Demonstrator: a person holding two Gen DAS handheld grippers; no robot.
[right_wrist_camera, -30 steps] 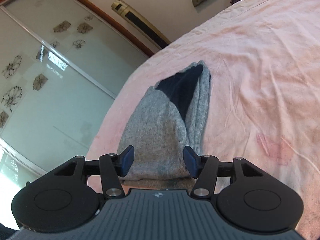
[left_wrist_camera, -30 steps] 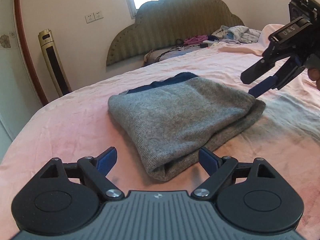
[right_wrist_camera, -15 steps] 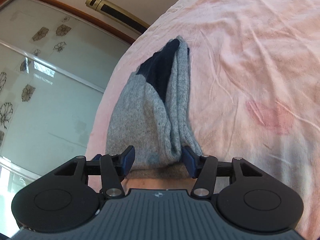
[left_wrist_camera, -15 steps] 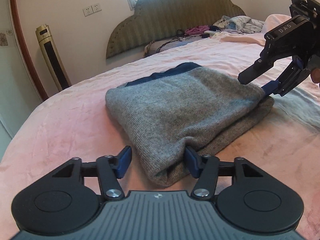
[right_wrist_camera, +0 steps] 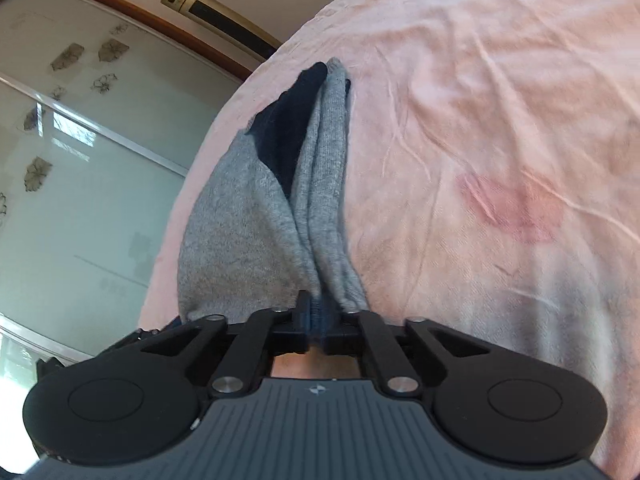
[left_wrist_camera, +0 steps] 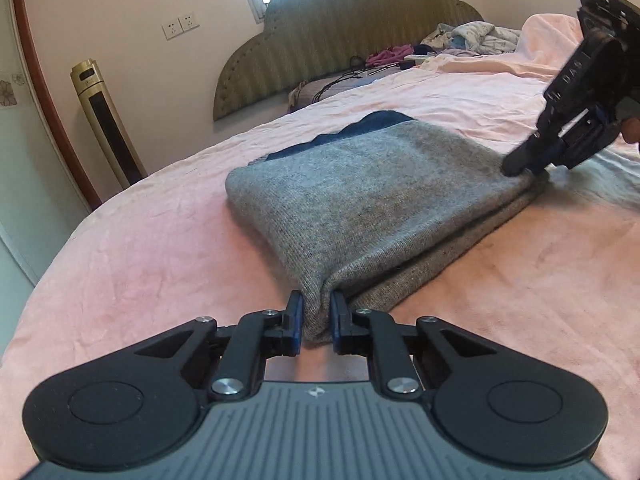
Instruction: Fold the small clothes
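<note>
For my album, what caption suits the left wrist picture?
Left gripper closing on the near corner of a folded grey sweater on a pink bed, right gripper pinching the far corner.

The pile of clothes [left_wrist_camera: 476,38] by the far headboard [left_wrist_camera: 340,36] is too small to sort; the right gripper [left_wrist_camera: 532,168] hides the sweater's [left_wrist_camera: 360,208] far corner.

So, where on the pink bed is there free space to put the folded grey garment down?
Bare pink bedsheet lies left of the folded grey knitted garment, toward the gold tower fan, and also between garment and green padded headboard. The far corner with the heap of loose clothes is crowded.
</note>
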